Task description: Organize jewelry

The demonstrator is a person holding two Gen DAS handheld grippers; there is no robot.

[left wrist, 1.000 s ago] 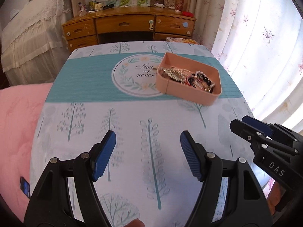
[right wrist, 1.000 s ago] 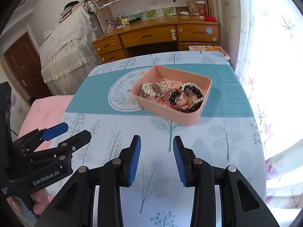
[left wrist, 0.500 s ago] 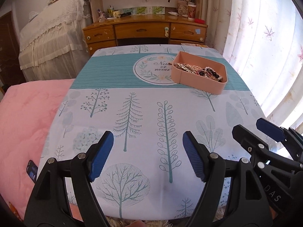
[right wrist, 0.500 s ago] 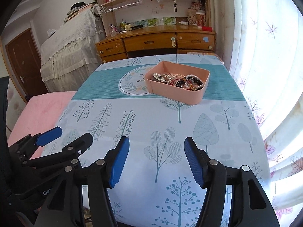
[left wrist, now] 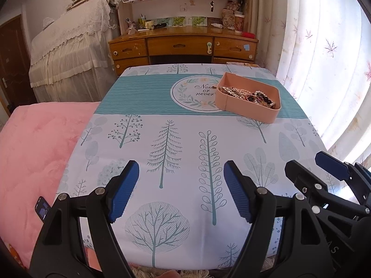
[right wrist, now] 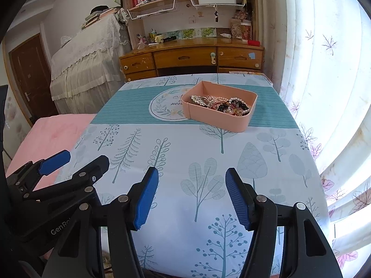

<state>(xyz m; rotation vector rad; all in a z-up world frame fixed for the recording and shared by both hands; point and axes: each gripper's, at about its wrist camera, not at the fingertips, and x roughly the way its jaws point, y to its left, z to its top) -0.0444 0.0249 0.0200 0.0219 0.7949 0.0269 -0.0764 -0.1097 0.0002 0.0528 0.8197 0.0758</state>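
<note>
At the far left of the left wrist view lies one pink quilt (left wrist: 34, 143), with one small dark phone-like object (left wrist: 43, 209) on it near the lower left corner. Above it, at upper left, one piece of furniture draped in white lace (left wrist: 69, 53) stands beside one wooden desk (left wrist: 183, 46) at top centre, which shows three drawer fronts in its upper row. One table under a tree-printed cloth (left wrist: 185, 153) fills the middle of the frame. The left gripper (left wrist: 180, 185) hangs over the near edge at bottom centre, its two blue pads spread wide with only bare cloth between them. Right of centre, on the teal band of the cloth and partly over the round printed emblem, sits one pink tray (left wrist: 248, 108); the jewelry (left wrist: 248, 93) is all heaped inside it, a tangle of pearl, dark bead and gilt pieces too mixed to count. At the lower right the right gripper (left wrist: 322, 164) pokes in from the side. In the right wrist view that gripper (right wrist: 192, 194) has its two pads apart and holds nothing, well short of the tray (right wrist: 220, 120). One pale curtain (left wrist: 324, 46) closes the right edge.
</note>
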